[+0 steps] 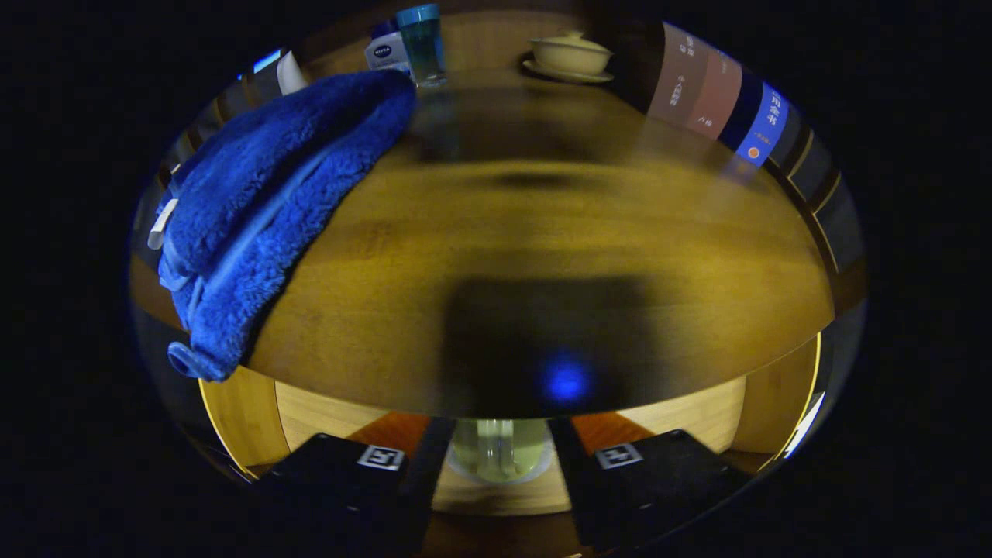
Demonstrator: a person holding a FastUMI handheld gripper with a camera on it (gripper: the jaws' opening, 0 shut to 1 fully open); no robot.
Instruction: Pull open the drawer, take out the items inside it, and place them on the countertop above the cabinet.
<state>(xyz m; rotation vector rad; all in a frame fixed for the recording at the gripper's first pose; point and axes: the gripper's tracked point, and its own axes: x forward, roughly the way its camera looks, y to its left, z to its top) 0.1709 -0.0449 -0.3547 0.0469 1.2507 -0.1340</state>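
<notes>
- Nearest of all, the claw (pixel 500 457) is holding a pale green, see-through item (pixel 500 453) between its two fingers; both seem to be pressing on it, so I am judging it clenched on that item, though what the thing is I cannot tell.
- Held just below the table's front edge, the item is probably being lifted out of the drawer (pixel 496 496), whose light wooden boards are showing under and behind the fingers, with a reddish floor or base between them.
- Just ahead, the table (pixel 542 232) is spreading out as a smooth, glossy wooden top, catching reflections and a dark shadow with a blue glint near its edge.
- Off to the left, a blue towel (pixel 271 201), thick and fluffy, is draping over the table's edge with a loop hanging down; it is likely already placed.
- Beyond the towel, a tall clear tumbler with a blue lid (pixel 422 43) is standing upright beside a white bottle (pixel 386 50).
- Farther right, at the back, a cream lidded bowl on a saucer (pixel 570 56) is sitting near a row of book spines (pixel 717 97).
- To my eye, open table ahead is leaving room for the held item.
</notes>
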